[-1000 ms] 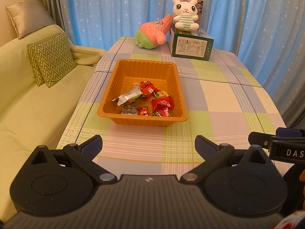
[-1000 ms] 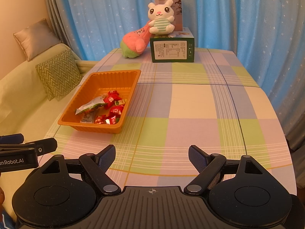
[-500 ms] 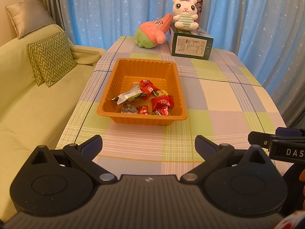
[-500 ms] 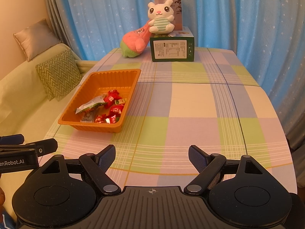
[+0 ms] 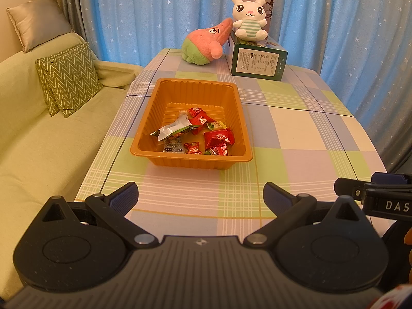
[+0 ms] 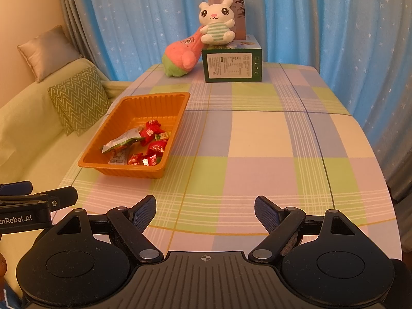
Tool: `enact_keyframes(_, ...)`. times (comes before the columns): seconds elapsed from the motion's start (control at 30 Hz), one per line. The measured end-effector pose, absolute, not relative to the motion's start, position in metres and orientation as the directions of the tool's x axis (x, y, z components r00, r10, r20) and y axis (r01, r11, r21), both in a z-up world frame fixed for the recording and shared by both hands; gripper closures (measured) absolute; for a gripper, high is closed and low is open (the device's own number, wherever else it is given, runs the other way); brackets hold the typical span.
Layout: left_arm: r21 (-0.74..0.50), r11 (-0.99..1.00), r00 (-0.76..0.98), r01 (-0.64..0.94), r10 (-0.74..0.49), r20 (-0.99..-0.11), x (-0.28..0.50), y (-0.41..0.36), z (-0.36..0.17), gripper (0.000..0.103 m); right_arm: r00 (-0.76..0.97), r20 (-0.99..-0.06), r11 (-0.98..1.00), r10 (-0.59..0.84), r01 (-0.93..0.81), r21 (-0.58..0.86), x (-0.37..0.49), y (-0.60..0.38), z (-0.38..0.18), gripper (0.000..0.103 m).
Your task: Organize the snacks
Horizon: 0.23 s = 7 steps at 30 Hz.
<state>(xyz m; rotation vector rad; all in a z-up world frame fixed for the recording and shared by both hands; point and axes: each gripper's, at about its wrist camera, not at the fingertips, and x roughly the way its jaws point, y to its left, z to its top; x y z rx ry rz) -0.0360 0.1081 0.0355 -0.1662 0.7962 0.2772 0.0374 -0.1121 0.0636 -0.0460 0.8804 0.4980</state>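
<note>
On our checked surface (image 6: 257,139), an orange tray (image 5: 144,139) full of snacks (image 5: 203,136), our left claw (image 5: 200,198) wide apart, our right claw (image 6: 205,212) wide apart too, both holding nothing.

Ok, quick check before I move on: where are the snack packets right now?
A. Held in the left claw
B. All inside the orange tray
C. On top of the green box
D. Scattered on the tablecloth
B: the snack packets all lie inside the orange tray; the left claw and right claw are both open and hold nothing.
</note>
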Motion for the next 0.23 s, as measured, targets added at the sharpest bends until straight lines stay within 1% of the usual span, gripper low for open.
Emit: enact_keyframes(0.23, -0.047, 0.951, 0.677, -0.306, 0.183, -0.712, -0.0372, 0.1065, 0.0326, 0.000, 0.532, -0.747, 0.886, 0.399, -0.434, 0.164, 0.0363, -0.1125, 0.0620, 0.020)
